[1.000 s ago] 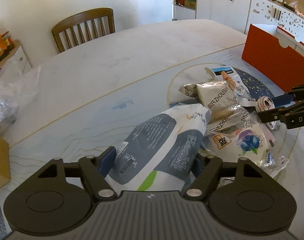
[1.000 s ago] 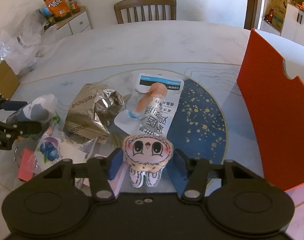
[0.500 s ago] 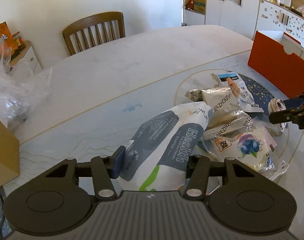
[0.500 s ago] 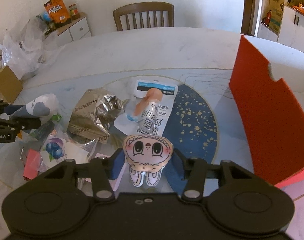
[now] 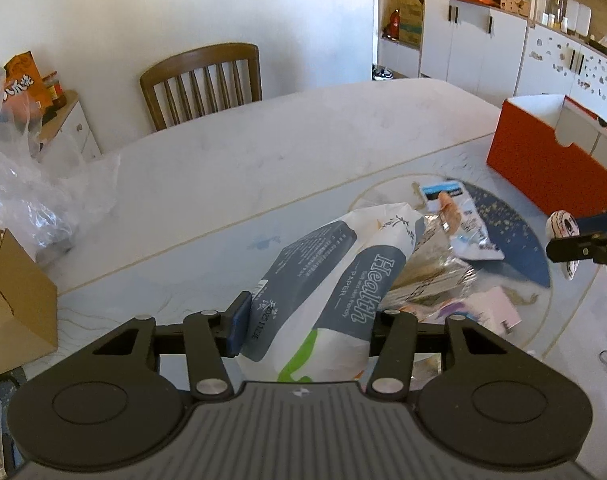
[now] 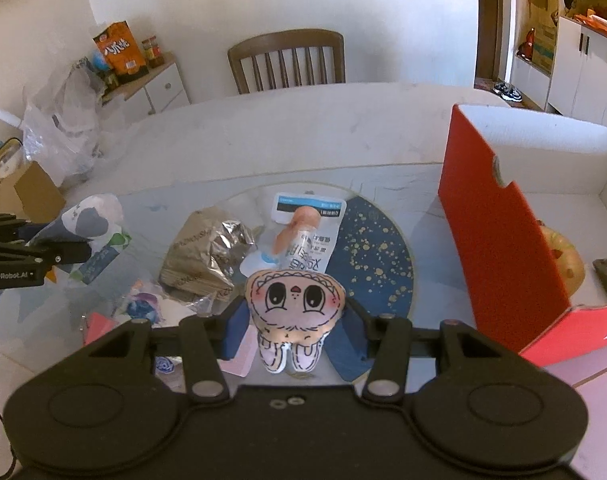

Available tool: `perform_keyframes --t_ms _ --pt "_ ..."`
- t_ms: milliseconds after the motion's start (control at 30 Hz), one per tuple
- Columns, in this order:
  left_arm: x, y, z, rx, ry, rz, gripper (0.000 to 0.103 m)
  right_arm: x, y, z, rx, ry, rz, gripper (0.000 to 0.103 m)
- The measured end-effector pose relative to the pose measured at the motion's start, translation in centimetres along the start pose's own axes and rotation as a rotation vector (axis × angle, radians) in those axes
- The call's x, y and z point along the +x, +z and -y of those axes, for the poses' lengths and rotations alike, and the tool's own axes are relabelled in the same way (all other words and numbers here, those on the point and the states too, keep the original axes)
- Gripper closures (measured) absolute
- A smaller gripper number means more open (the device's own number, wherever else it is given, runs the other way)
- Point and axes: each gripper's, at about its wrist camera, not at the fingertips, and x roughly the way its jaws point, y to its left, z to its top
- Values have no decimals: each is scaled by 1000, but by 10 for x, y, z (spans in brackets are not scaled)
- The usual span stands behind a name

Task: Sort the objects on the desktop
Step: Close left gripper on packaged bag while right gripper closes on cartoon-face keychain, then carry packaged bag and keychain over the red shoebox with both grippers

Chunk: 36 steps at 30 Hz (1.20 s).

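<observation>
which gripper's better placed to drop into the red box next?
Right, probably. The right gripper holds the doll with the red box just beside it; the left gripper, holding the tissue pack, sits across the pile.

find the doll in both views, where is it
Left wrist: doll at far right edge, held in the right gripper.
Right wrist: doll at bottom centre, between that gripper's fingers.
Shared landmark: red box.

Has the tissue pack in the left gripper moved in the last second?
Yes. The tissue pack, clamped in the left gripper, has risen off the snack pile; in the right wrist view it now hangs higher and clear of the silver foil bag.
</observation>
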Motion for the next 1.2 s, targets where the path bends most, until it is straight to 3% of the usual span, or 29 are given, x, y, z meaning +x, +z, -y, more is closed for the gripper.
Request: perform_keyframes --t_ms 600,1200 --pt "-36 36 62 21 -50 29 53 -53 4 23 1 -27 27 53" --pt "-39 86 147 50 -94 81 53 -97 19 92 -14 -89 99 53"
